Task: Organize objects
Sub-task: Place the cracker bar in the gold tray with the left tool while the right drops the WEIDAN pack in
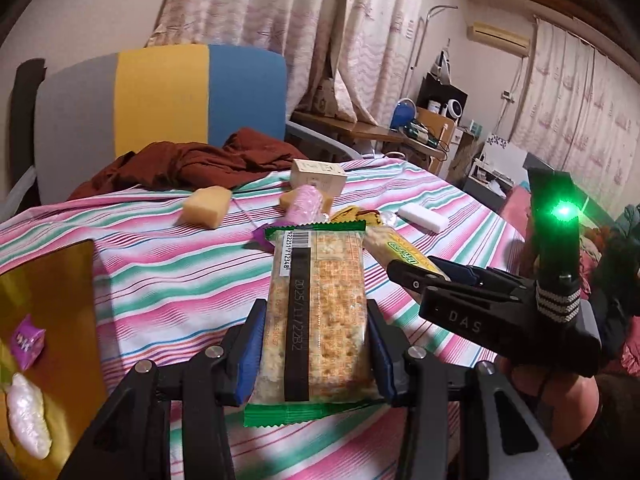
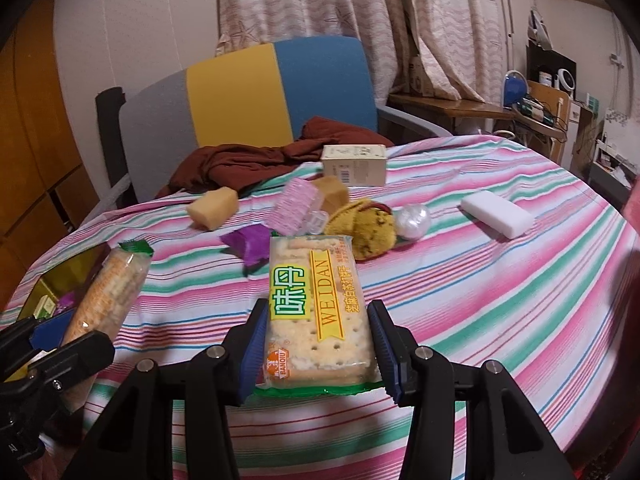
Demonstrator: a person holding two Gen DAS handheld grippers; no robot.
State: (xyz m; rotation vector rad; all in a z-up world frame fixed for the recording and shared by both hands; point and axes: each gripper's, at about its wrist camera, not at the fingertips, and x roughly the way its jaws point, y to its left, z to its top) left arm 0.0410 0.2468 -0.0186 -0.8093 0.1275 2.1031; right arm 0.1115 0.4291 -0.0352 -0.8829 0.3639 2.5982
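My left gripper [image 1: 316, 348] is shut on a cracker pack [image 1: 318, 312], barcode side up, held above the striped table [image 1: 160, 264]. My right gripper [image 2: 316, 348] is shut on a second cracker pack [image 2: 316, 312] labelled WEILDAN. Each gripper shows in the other's view: the right one at the right [image 1: 440, 280], the left one at lower left [image 2: 60, 344] with its pack [image 2: 108, 296]. A gold tray [image 1: 60, 288] at the left holds a purple candy [image 1: 26, 342] and a white wrapped snack [image 1: 28, 420].
Further back on the table lie two yellow sponge pieces [image 2: 214, 206], a pink wrapped item [image 2: 296, 204], a purple wrapper [image 2: 248, 246], a yellow pouch [image 2: 368, 228], a white eraser-like block [image 2: 496, 212] and a small carton [image 2: 354, 164]. A chair [image 2: 260, 92] with brown cloth [image 2: 248, 160] stands behind.
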